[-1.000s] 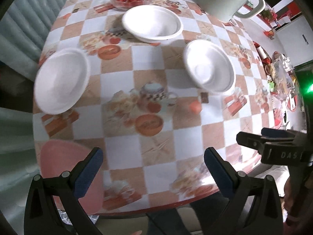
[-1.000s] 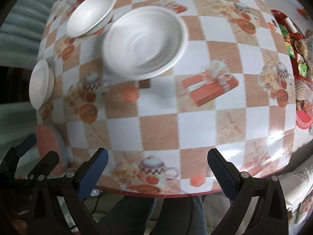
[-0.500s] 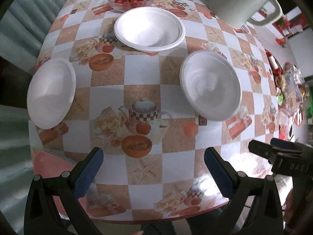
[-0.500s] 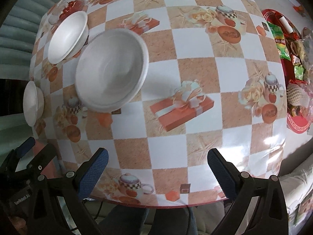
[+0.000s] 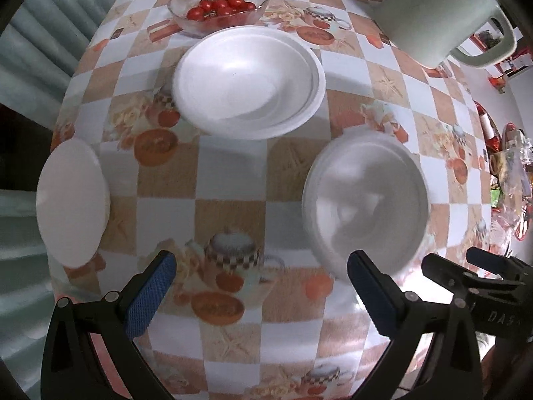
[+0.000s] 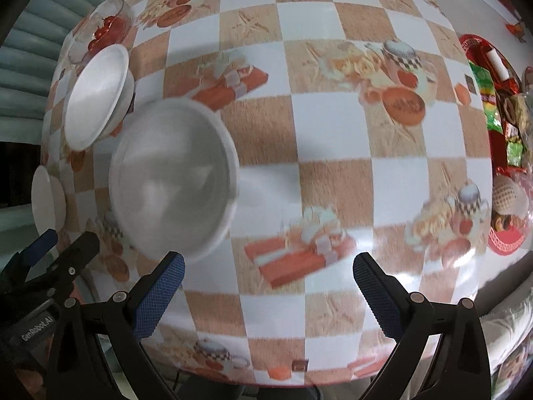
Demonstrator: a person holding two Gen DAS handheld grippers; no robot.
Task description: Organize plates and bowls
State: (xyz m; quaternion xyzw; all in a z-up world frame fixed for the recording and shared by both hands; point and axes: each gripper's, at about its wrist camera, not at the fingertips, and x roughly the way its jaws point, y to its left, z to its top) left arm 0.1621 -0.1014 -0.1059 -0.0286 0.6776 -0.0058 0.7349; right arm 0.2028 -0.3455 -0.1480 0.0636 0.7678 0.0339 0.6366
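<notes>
Both claws stood wide open and held nothing. In the left wrist view the left claw [image 5: 261, 291] hung at the bottom of the frame above the checkered worktop [image 5: 230, 180], its blue-padded fingers [image 5: 150, 295] spread apart over a printed teapot. The right-hand pad lay just beside the near rim of the right bowl [image 5: 364, 205], though whether it touched could not be told. This white bowl sat right of centre, blurred. The far bowl [image 5: 250, 81], also white, sat in the upper middle of the frame, and just behind it stood a glass dish of cherry tomatoes [image 5: 218, 6]. A third white piece, the left bowl [image 5: 71, 196], lay at the left edge of the frame near the worktop's rim. A pale green jug [image 5: 443, 16] filled the upper right corner.

In the right wrist view the right claw [image 6: 266, 296] hovered at the bottom over a printed gift box, well apart from any dish; the three white bowls lay along the left side of that frame.
</notes>
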